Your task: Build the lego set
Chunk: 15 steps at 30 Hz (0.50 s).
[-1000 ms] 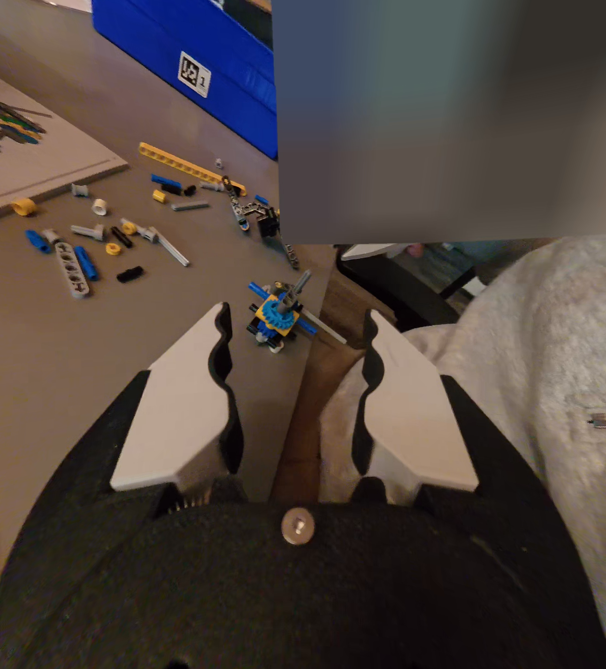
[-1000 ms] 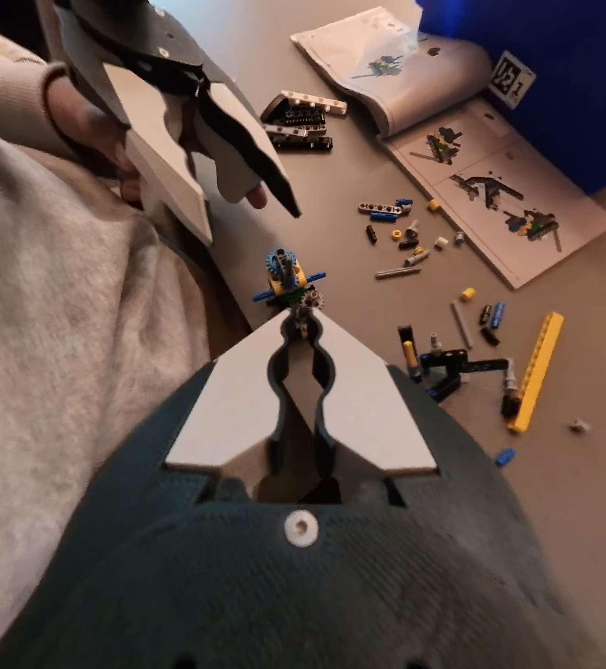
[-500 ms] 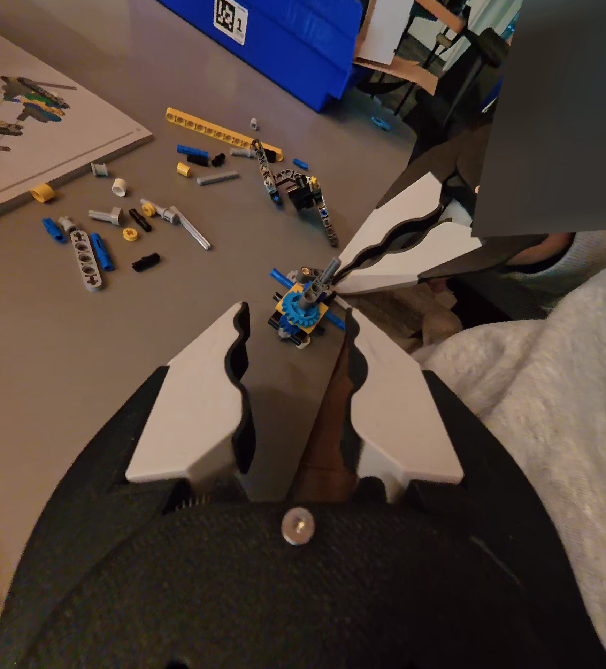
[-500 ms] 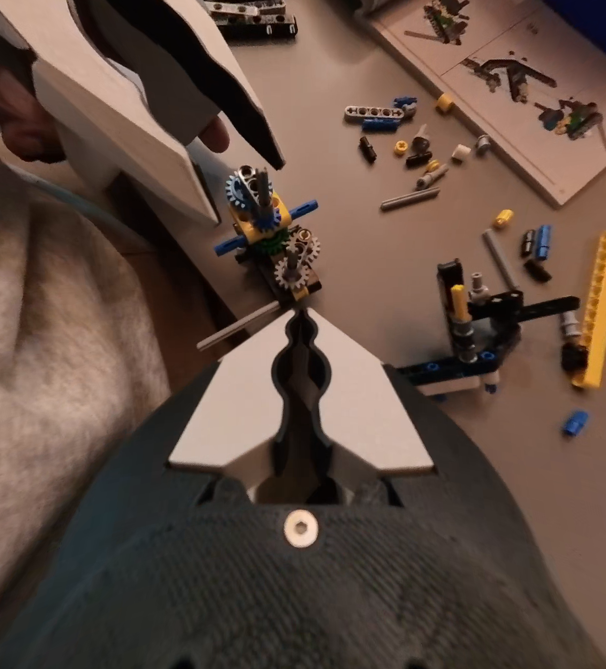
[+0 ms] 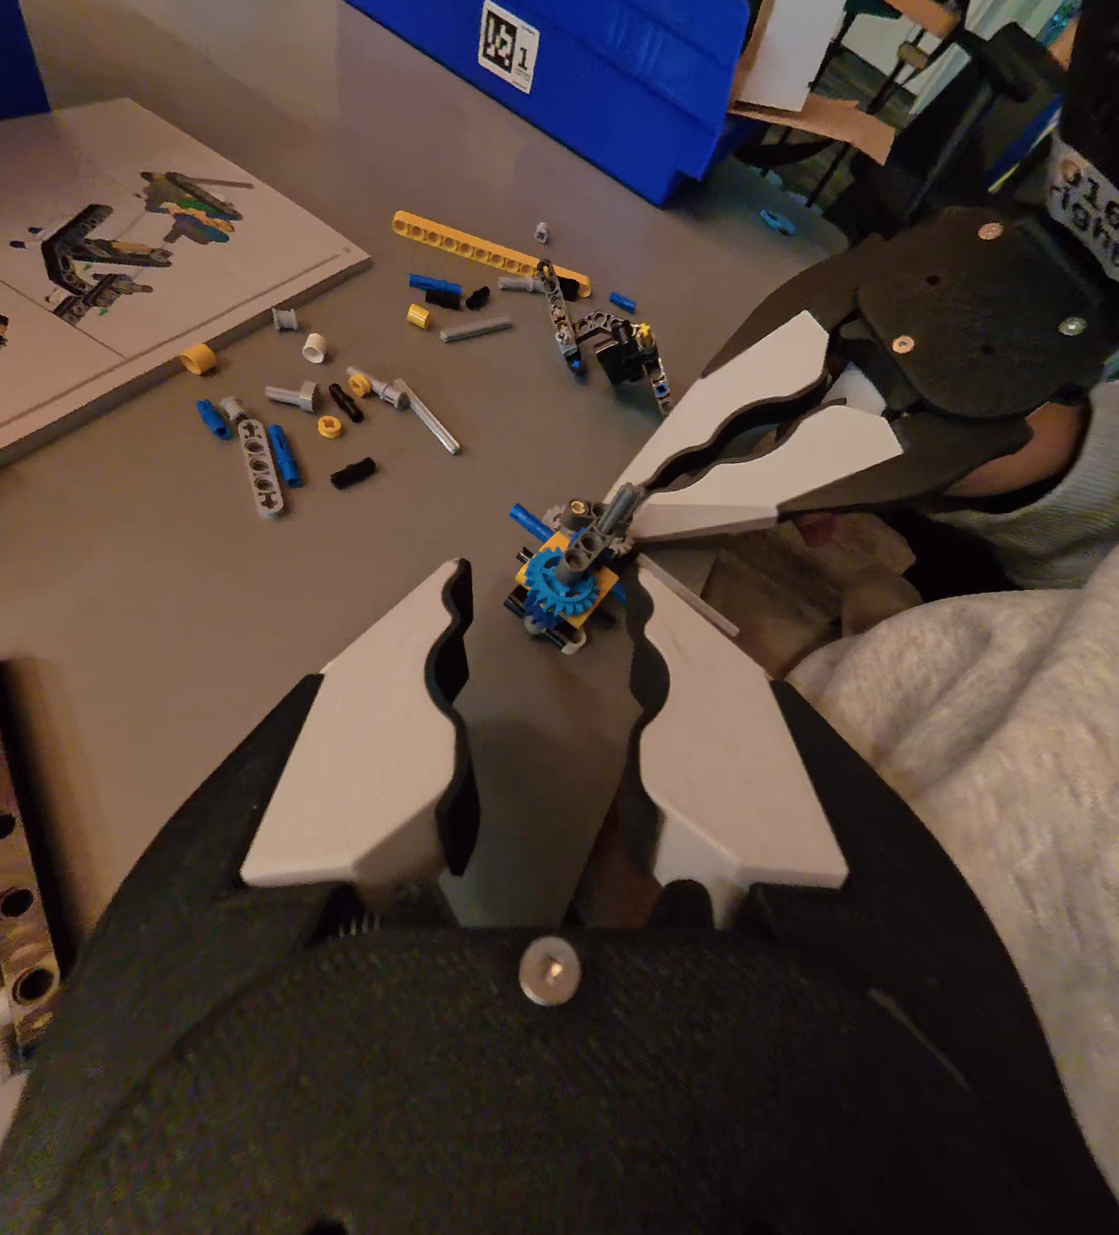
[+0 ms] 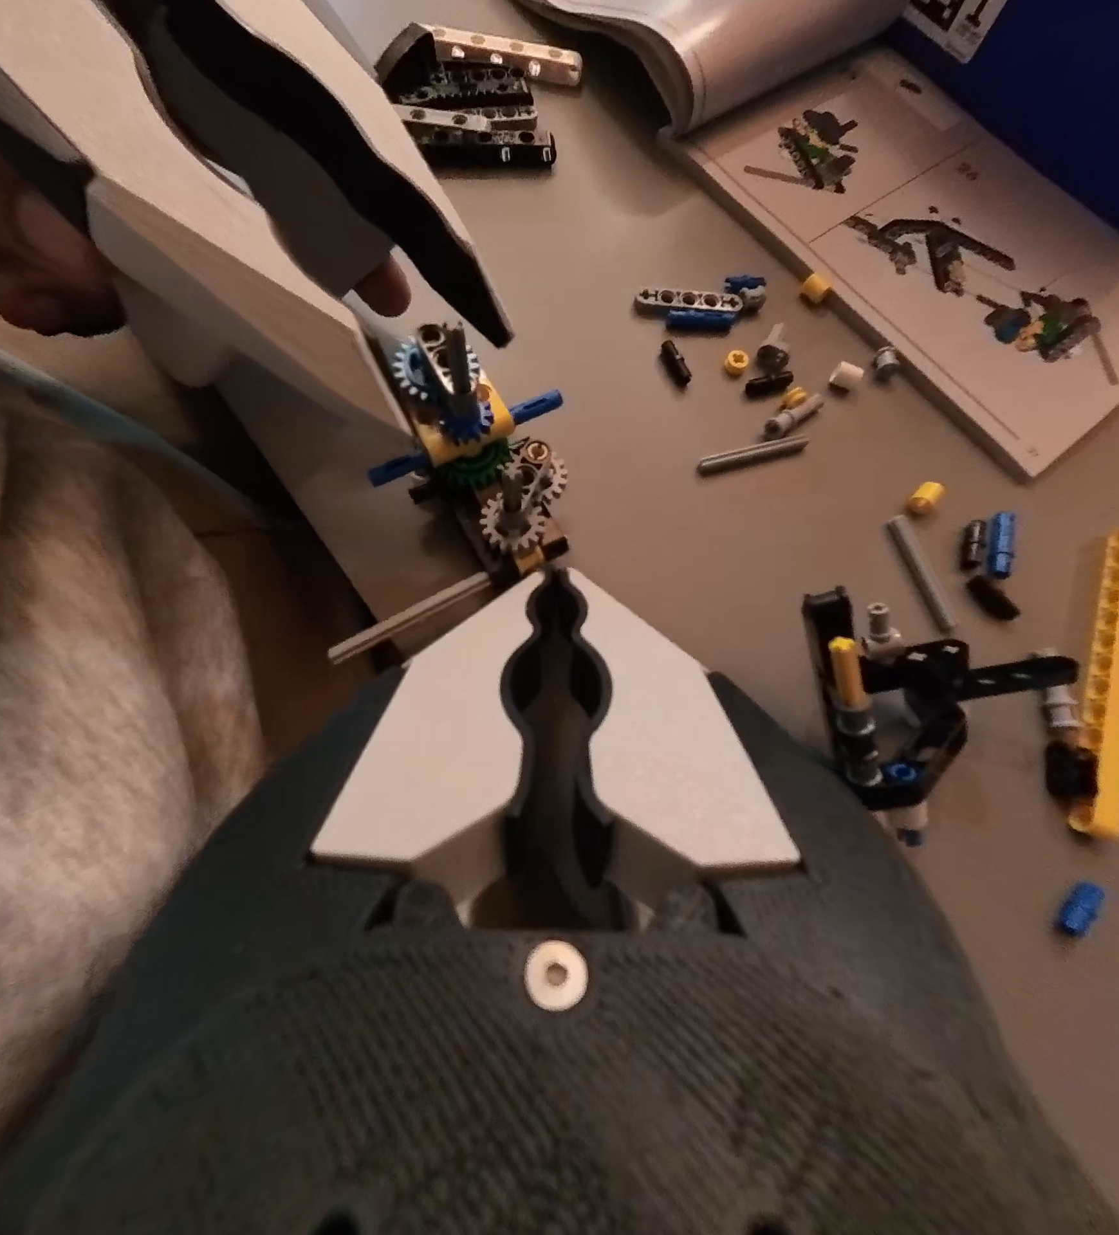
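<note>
A small gear assembly (image 5: pixel 566 581) of blue, yellow, grey and black pieces stands on the grey table (image 5: pixel 142 601), close to its near edge. The left gripper (image 5: pixel 546 595) hangs just short of it with its jaws spread wide, one fingertip on either side of the assembly's near end; whether they touch it cannot be told. The right gripper (image 6: pixel 553 575) comes in from the right with its jaws drawn together, tips meeting at the assembly's grey-gear end; in the left wrist view its tips (image 5: pixel 630 498) sit at a dark grey upright peg on top. Whether they pinch a piece cannot be told.

Farther out on the table lie scattered loose pieces (image 5: pixel 316 414): blue pins, yellow bushes, grey rods and a grey holed bar. A long yellow beam (image 5: pixel 489 254) lies beyond them, with a black frame assembly (image 6: pixel 891 708) just beside it. An open instruction booklet (image 5: pixel 108 247) rests at the far left, and a blue bin (image 5: pixel 610 87) stands at the far side. A stack of black and grey beams (image 6: pixel 483 113) lies near the booklet's spine.
</note>
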### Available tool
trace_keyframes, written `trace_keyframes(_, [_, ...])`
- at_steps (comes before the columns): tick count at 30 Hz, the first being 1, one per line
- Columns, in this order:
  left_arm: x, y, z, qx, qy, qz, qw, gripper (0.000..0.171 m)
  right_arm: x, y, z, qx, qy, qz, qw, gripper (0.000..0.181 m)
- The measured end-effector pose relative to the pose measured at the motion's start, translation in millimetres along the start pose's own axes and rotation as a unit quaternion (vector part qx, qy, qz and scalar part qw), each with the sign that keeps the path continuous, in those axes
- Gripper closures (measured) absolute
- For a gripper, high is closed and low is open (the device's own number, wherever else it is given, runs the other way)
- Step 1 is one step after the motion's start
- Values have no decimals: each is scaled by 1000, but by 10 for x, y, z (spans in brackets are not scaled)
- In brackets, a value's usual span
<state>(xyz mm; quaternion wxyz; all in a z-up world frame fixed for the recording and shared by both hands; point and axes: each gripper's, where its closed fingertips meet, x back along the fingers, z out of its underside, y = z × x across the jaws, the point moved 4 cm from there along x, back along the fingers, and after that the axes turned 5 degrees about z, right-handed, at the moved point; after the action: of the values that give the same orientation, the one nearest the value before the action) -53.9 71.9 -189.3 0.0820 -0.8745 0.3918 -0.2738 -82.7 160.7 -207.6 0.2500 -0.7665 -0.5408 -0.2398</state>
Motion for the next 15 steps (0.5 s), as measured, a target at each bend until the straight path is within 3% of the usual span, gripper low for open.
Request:
trace_keyframes(5, [35,-58,9,-4,-18,25,1000,122,86,-84,-15,-21,-45,-7,999,178])
trace_keyframes(10, [117,-146,-34,-45,-61,40,996,109,241,-121,-102,-69,-138,-32,987,177])
trace_keyframes(12, [139,-150,-47,-51,-72,35,995,107,307,-89,-127,-65,-189,-48,979,179])
trace_keyframes(15, [142,-163,-44,-65,-73,27,995,107,390,-96,-154,-34,-203,-50,977,177])
